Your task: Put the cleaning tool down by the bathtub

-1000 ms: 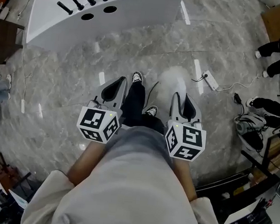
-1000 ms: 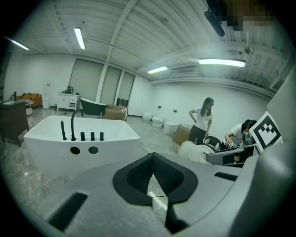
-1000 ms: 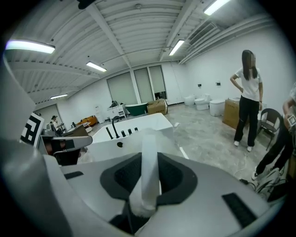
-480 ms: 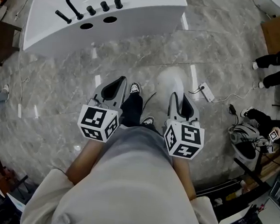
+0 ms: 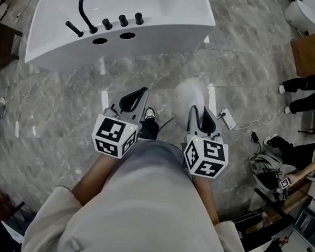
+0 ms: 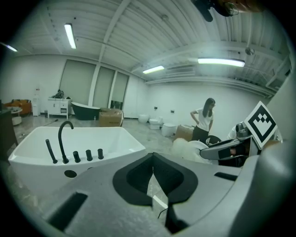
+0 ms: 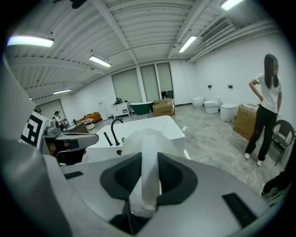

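The white bathtub (image 5: 125, 51) with a black faucet (image 5: 87, 1) stands on the grey marble floor ahead of me. My right gripper (image 5: 198, 111) is shut on the white handle of the cleaning tool (image 7: 149, 176). The tool's fluffy white head (image 5: 189, 92) sticks out past the jaws, above the floor and short of the tub. In the right gripper view the bathtub (image 7: 171, 127) lies behind that head. My left gripper (image 5: 144, 91) is beside it at the same height, shut with nothing in it; its tips touch (image 6: 153, 155). The tool's head (image 6: 187, 148) shows at the right in the left gripper view.
A white power strip (image 5: 226, 119) with its cable lies on the floor right of the grippers. A cardboard box (image 5: 309, 53), a person's legs (image 5: 309, 86) and gear (image 5: 268, 171) fill the right side. A standing person (image 7: 263, 106) is farther right. A dark cabinet (image 5: 0, 43) sits left of the tub.
The bathtub has come lower and nearer in the head view as I step toward it. Both grippers keep their places side by side, and the right one's grip on the tool is unchanged.
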Demonstrator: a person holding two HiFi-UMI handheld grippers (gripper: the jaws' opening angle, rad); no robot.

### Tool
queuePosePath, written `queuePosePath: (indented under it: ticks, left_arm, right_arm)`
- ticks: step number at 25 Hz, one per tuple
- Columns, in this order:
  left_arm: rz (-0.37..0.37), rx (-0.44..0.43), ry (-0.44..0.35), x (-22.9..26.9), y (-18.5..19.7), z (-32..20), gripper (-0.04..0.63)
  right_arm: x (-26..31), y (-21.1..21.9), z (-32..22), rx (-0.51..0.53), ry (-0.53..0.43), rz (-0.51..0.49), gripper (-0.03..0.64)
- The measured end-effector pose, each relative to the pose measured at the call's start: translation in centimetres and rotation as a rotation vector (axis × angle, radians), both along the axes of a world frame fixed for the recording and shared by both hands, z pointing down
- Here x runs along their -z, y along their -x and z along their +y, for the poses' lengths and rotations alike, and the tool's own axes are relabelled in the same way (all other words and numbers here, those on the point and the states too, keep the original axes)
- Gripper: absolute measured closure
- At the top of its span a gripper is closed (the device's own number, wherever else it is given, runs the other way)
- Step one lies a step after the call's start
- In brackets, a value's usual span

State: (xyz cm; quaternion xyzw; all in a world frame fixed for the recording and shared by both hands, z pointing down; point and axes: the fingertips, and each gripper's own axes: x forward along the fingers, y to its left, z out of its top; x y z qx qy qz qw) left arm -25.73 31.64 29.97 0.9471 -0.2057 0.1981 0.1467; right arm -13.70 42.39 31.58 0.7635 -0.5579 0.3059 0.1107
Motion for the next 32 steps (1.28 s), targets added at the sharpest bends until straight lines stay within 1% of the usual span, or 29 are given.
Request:
queuePosePath:
  ticks: [3, 6, 9, 15, 22, 27, 32]
  left_arm:
    - [0.017, -0.009, 0.004, 0.2, 0.0, -1.9, 0.586]
    - [0.029, -0.033, 0.012, 0.0, -0.1, -3.2, 0.586]
    - [0.037, -0.044, 0.014, -0.1, -0.1, -4.3, 0.586]
    - [0.055, -0.052, 0.035, -0.1, 0.4, -6.9, 0.586]
    - [0.065, -0.014, 0.038, -0.3, 0.4, -9.6, 0.586]
    - [0.056, 0.015, 0.035, -0.8, -1.0, -11.3, 0.586]
    - [0.029, 0.039, 0.018, -1.0, -2.8, -14.3, 0.586]
  right_arm:
    - [0.4, 0.4, -2.5, 0.016, -0.002, 0.012, 0.531]
    - [0.5, 0.9, -4.8, 0.039, -0.015, 0.003, 0.531]
    - [0.4, 1.3, -6.3, 0.051, -0.022, -0.007, 0.531]
    - [0.2, 1.8, -9.1, 0.069, -0.007, -0.005, 0.531]
    - [0.3, 1.4, -11.6, 0.106, 0.002, 0.009, 0.531]
    - [-0.3, -0.4, -14.2, 0.133, -0.005, 0.0, 0.531]
    - [-0.7, -2.8, -18.0, 0.165, -0.022, -0.012, 0.531]
